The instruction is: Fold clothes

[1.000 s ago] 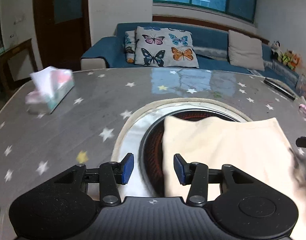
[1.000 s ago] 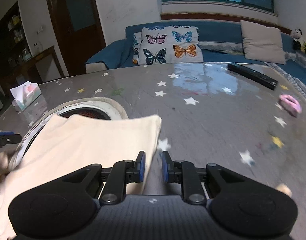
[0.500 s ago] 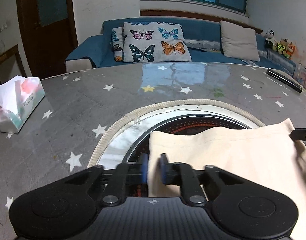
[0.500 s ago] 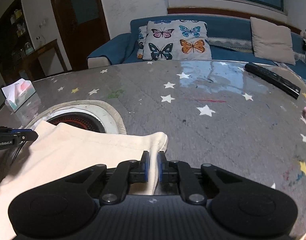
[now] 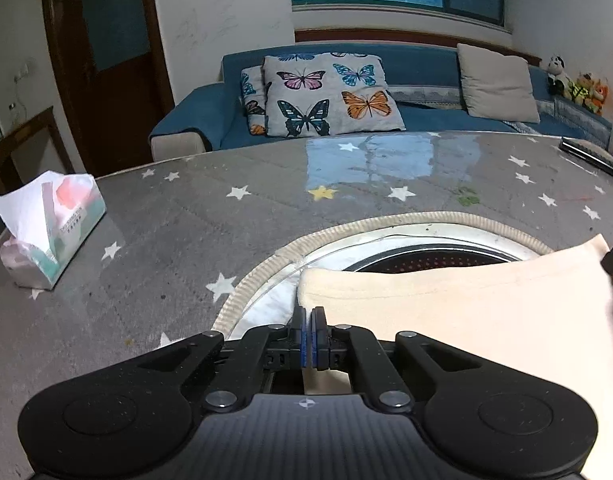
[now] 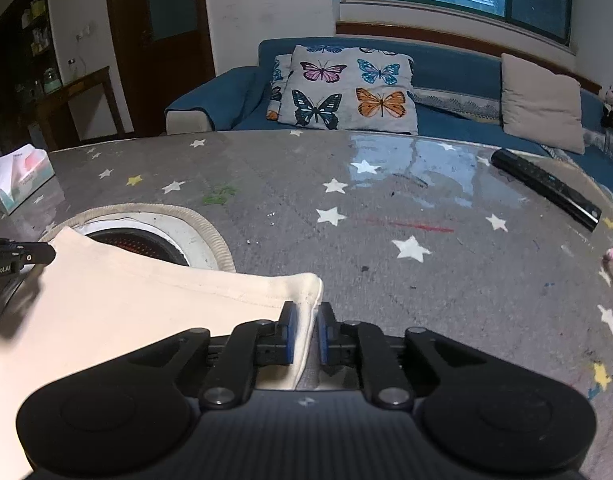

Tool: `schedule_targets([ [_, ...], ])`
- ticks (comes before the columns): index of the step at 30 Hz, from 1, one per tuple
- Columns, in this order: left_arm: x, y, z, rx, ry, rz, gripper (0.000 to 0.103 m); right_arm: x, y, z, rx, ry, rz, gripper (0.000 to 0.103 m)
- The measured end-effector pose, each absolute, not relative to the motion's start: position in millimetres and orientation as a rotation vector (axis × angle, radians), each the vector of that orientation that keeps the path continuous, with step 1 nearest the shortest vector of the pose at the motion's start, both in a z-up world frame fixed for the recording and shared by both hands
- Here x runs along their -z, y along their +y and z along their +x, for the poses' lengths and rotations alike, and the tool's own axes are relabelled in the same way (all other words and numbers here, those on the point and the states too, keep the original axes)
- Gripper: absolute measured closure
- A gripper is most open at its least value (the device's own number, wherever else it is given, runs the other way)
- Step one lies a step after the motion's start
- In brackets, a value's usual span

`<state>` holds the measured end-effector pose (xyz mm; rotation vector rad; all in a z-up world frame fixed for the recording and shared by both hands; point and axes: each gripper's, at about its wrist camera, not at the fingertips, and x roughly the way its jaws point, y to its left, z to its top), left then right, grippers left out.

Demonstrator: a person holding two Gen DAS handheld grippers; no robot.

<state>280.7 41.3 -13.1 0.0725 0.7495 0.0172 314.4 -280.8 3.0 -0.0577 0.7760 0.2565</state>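
Pinching the cloth (image 5: 446, 312) at two corners, the left gripper (image 5: 309, 334) has closed jaws; the right gripper (image 6: 306, 334) has a small gap, ready for folding.

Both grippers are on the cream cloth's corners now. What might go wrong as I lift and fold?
1. The right gripper shows a small gap around the cream cloth, gripping only its edge; that corner may slip on the lift.
2. The left gripper pinches right at the corner, so an uneven pull may skew the fold.
3. The cloth lies over the round heater opening; slack may sag into it.
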Motion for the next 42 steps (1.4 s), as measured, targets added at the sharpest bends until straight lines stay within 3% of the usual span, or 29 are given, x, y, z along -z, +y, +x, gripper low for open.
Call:
schedule_targets([
  [5, 5, 36, 266, -0.016, 0.75, 0.076, 0.09, -16, -275, 295, -0.299, 0.772, -0.071, 0.085],
  [7, 1, 33, 259, -0.011, 0.747, 0.078, 0.068, -21, -271, 283, -0.331, 0.771, -0.077, 0.078],
  [9, -4, 29, 249, -0.009, 0.735, 0.088, 0.058, -24, -264, 270, -0.37, 0.774, -0.088, 0.071],
  [13, -11, 22, 228, 0.008, 0.728, 0.094, 0.05, -27, -243, 232, -0.464, 0.78, -0.149, 0.062],
  [28, -7, -9, 110, 0.14, 0.703, 0.15, 0.029, -9, -199, 95, -0.677, 0.793, -0.305, 0.051],
  [42, 13, -20, 75, 0.158, 0.712, 0.173, 0.027, -18, -316, 106, -0.33, 0.752, -0.037, 0.05],
])
